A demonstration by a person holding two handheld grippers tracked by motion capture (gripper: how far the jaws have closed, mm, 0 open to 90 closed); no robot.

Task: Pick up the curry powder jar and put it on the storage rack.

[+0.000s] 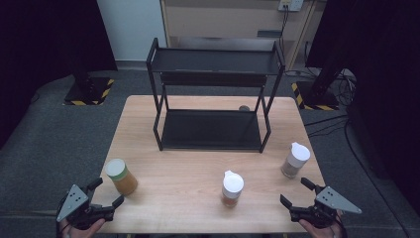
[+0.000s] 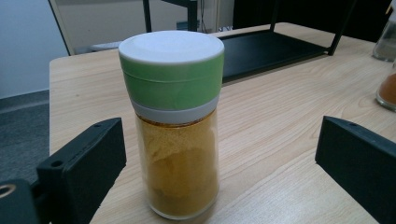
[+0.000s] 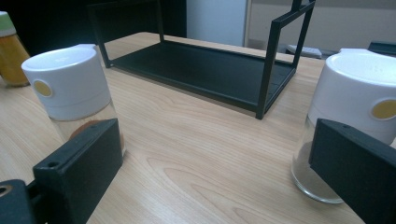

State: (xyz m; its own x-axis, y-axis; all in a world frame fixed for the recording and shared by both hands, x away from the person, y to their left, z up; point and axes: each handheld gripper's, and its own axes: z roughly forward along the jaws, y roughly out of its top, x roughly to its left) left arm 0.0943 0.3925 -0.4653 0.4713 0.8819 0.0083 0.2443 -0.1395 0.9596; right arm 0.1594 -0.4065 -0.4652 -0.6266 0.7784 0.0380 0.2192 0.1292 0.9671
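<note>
No readable text, brand, number or label anywhere. Green-lidded jar [image 2: 173,126]: lid and glass plain, no print. Two white-capped jars, near centre [image 3: 70,88] and right [image 3: 359,107]: each cap carries a blank yellow round sticker [image 3: 42,88], nothing written on it. Black shelf rack [image 1: 213,99]: unmarked. Only sign-like marking: yellow-black hazard stripes on the floor stand bases, far left [image 1: 91,91] and far right [image 1: 317,99], no words.

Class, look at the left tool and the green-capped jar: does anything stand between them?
Nothing visible does. The green-capped jar stands upright on the table just ahead of the open left tool, with bare wood between.
</note>
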